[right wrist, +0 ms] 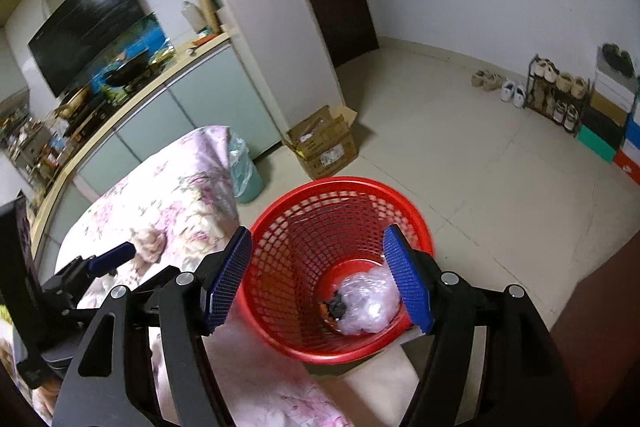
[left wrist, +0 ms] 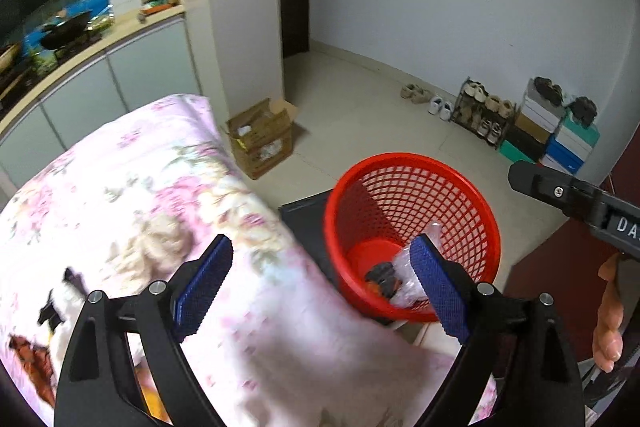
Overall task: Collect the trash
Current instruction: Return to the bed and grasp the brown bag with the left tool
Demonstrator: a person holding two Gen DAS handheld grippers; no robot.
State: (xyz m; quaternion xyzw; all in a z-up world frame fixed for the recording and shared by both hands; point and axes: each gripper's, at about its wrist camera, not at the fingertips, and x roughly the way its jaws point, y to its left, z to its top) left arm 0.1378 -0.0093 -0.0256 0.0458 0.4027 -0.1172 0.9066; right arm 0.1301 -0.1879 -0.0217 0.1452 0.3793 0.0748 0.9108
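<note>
Both grippers, left (left wrist: 324, 287) and right (right wrist: 320, 279), are held apart and empty above the red basket (right wrist: 280, 211), where crumpled plastic (right wrist: 370, 291) is already dropped, so further trash must be sought.

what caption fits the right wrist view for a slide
Open right claw above a red mesh basket holding crumpled clear plastic, beside a floral bedspread.

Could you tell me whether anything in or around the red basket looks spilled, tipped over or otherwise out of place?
Nothing stands out. The red basket stands upright beside the floral bedding, with the crumpled clear plastic and a dark scrap lying at its bottom. No trash shows on the floor around it. Both grippers are open and empty.
</note>
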